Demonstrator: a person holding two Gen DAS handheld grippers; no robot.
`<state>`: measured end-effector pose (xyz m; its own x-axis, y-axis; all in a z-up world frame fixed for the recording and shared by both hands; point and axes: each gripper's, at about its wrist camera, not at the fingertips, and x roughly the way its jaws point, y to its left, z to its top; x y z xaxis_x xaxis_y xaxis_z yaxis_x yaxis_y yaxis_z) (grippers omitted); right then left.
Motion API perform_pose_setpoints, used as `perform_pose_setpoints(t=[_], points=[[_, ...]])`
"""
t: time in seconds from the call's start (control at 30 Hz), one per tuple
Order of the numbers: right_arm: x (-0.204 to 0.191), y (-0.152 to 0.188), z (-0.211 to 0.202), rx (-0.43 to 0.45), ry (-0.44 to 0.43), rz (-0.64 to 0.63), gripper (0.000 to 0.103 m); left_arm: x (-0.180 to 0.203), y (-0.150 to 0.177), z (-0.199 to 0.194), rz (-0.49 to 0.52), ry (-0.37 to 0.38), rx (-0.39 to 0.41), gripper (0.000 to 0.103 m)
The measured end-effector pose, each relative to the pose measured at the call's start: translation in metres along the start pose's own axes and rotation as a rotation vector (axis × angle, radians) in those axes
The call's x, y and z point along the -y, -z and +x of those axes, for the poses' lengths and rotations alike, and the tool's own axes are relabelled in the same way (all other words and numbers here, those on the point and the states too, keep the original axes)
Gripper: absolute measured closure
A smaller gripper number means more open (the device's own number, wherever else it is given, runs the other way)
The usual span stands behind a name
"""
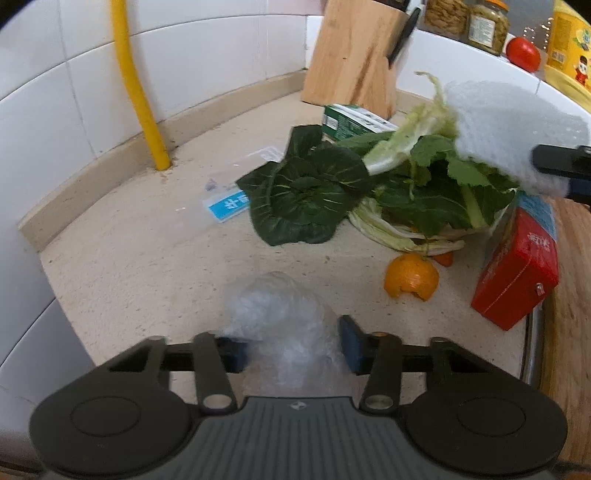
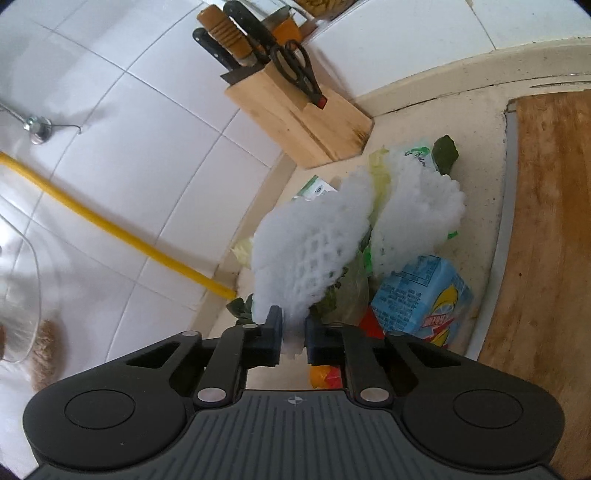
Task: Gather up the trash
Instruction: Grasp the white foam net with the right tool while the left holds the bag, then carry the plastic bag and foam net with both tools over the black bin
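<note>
— While we point our left gripper (image 1: 291, 350) down at the counter (image 1: 129, 258), what's between its fingers?
— A crumpled clear bag (image 1: 284, 317), squeezed.
— And our right gripper (image 2: 293, 338)?
— Tipped sideways, pinching white foam net (image 2: 314, 247) above the greens (image 1: 306, 192).

One knife block (image 1: 352, 55), two foam nets (image 2: 314, 251), one orange peel (image 1: 410, 277), two jars (image 1: 465, 22).

A light wooden knife block (image 2: 299, 122) stands against the white tiled wall (image 1: 192, 55), holding knives and black-handled scissors (image 2: 297, 68). A yellow pipe (image 1: 138, 88) meets the beige speckled counter (image 1: 147, 266). A wooden cutting board (image 2: 546, 229) lies alongside. Glass jars (image 1: 465, 22) and a red tomato (image 1: 522, 53) sit on a ledge.
</note>
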<state>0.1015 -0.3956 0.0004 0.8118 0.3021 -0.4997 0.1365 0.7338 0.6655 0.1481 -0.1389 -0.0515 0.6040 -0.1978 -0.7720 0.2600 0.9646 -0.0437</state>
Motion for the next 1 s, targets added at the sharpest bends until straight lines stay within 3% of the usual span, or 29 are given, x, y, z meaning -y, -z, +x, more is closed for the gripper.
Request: perform_pose_setpoints(t=[0.03, 0.1, 0.37, 1.0], points=[[0.000, 0.001, -0.003, 0.004, -0.010, 0.004, 0.087, -0.003, 0.000, -0.001, -0.010, 0.006, -0.001, 0.076], [-0.002, 0.002, -0.008, 0.004, -0.024, 0.011, 0.087, -0.011, 0.000, -0.005, -0.053, 0.040, -0.010, 0.079], [-0.032, 0.016, -0.031, 0.046, -0.016, -0.116, 0.087, -0.020, 0.006, -0.036, -0.069, 0.089, 0.069, 0.081], [-0.082, 0.062, -0.017, -0.038, 0.056, -0.332, 0.088, -0.052, 0.031, -0.080, -0.139, 0.050, 0.128, 0.081]])
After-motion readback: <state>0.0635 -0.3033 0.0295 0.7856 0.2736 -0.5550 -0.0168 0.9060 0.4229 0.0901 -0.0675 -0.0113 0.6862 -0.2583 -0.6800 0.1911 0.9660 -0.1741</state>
